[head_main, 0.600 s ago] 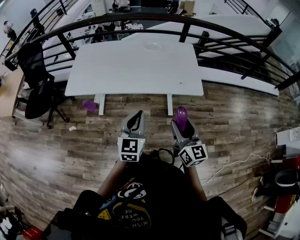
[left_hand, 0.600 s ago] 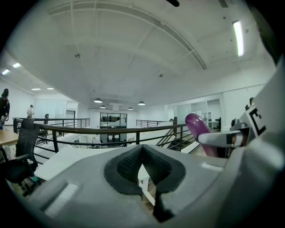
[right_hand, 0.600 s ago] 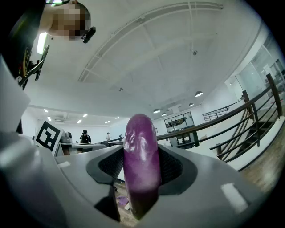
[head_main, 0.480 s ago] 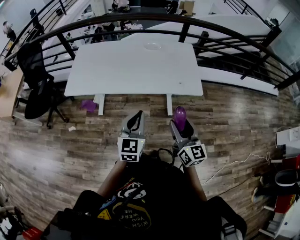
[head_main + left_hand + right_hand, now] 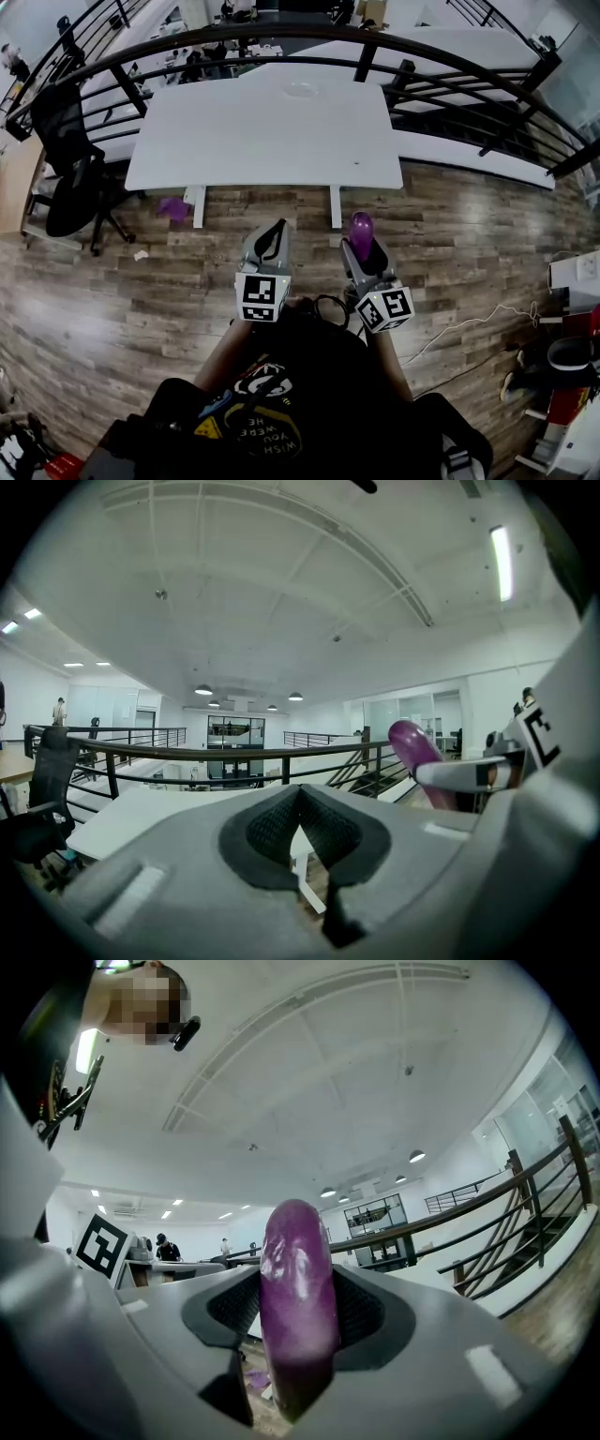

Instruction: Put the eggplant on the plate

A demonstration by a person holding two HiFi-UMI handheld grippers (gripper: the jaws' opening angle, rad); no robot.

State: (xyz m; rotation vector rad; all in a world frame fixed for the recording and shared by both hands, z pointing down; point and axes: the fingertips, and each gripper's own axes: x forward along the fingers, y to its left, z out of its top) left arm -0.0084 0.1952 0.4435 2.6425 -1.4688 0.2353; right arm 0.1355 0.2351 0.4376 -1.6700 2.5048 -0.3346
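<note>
Looking steeply down from the head view, I see both my claws held out over a wood-plank floor [image 5: 141, 300]. A black office chair [image 5: 66, 159] stands at far left, and a white table [image 5: 234, 141] lies ahead, backed by a black railing [image 5: 450, 56]. Only this view shows the plate [image 5: 302, 91], a pale round shape near the table's far edge, too faint for me to tell what lies in it. My left claw [image 5: 275, 232] shows its state in its own view: the two dark pads are pressed together at their tips, with nothing between them. At its right edge, that view also catches the purple eggplant from the side. My right claw [image 5: 362, 246] pinches the eggplant [image 5: 361, 228]. Its own view shows the dark pads spread fairly wide and pressing on either side of the glossy purple body, which stands upright and rises above the jaws. The eggplant sits in that grip, above the floor, on my side of the table and well apart from the plate.
</note>
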